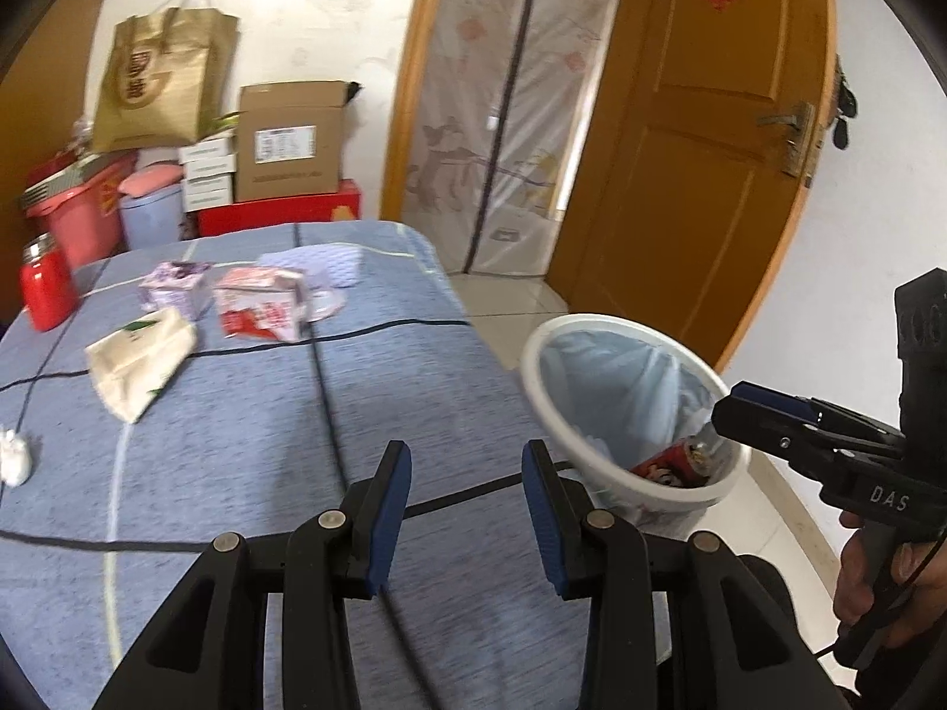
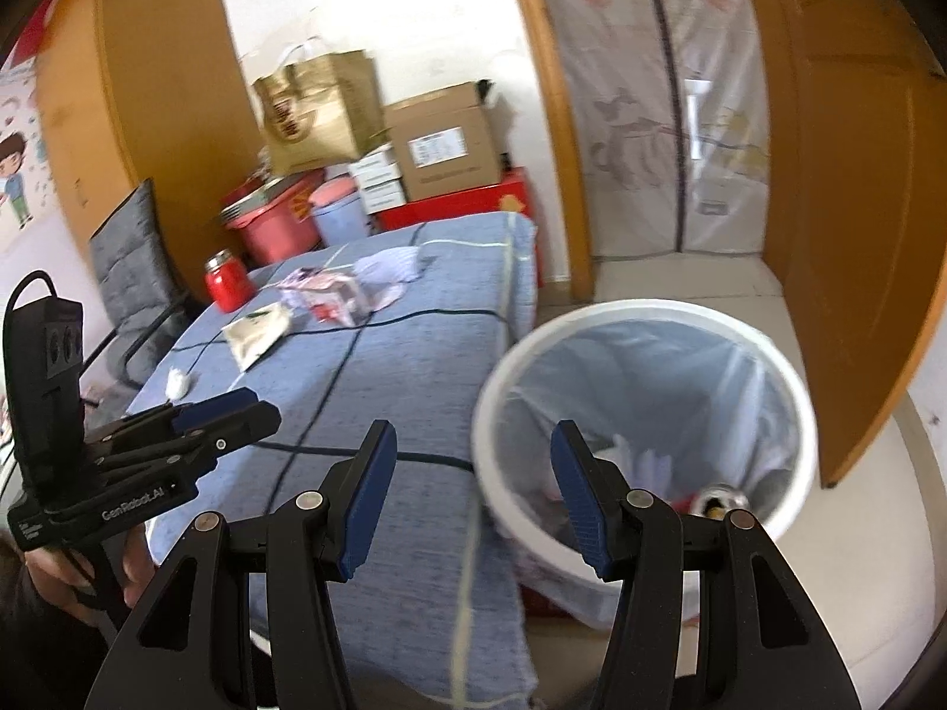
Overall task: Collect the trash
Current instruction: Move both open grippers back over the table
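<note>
Several bits of trash on the table: a cream tissue-style pack point(image 1: 139, 358) at the left, a purple carton point(image 1: 174, 287) and a crumpled red-and-white carton point(image 1: 263, 307) farther back, plus a whitish crumpled sheet point(image 1: 322, 275) behind those. All of it sits well apart from both grippers, so nothing here is picked yet.
Small white wad: one little lump point(image 1: 15, 455) at the table's near-left edge, probably trash too, hard to tell what it is.
Bin: white bin with a pale liner point(image 2: 645, 319) stands on the floor just beside the table's right edge. It already has stuff in it: a red can point(image 1: 672, 464) and some white scraps point(image 2: 645, 461) at the bottom, so part of the job looks done.
Left gripper point(image 1: 467, 509): fingers spread, nothing between them, hanging over the near part of the blue tablecloth point(image 1: 266, 444).
Right gripper point(image 2: 470, 494): fingers spread wide too, empty, sitting over the gap between table edge and bin rim.
Not trash, probably: the red jar point(image 1: 44, 281) at the far left looks like a keeper, just a guess.
Progress call: somewhere in the middle. Some rubbish is in the bin, four or five pieces left on the table.
Next up, likely: reach to the far-left cluster, grab a carton or the pack, carry it right to the bin.
</note>
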A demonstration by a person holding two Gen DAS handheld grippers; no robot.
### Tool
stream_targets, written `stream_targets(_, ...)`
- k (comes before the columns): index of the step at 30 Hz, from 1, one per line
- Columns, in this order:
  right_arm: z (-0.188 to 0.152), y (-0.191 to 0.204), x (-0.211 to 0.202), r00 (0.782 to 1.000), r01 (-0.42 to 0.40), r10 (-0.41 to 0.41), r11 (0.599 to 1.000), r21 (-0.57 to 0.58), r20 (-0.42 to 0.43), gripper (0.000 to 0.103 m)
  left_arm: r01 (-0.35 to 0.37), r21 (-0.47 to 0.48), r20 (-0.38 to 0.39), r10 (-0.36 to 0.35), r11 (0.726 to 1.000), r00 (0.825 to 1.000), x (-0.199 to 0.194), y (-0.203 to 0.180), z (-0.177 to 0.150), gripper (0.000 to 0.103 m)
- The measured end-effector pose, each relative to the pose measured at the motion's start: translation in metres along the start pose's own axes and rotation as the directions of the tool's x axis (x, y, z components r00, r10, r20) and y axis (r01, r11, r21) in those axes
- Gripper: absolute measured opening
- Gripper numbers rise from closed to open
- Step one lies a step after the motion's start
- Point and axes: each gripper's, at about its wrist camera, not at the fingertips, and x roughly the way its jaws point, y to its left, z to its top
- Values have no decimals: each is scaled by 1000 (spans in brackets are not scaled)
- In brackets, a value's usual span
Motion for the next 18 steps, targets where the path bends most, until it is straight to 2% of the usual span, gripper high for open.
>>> stream_targets(18,28,65,63,987,-152,144,979,-134,-65,55,-165,-112,22,168,980,986,-22,95,-1,39)
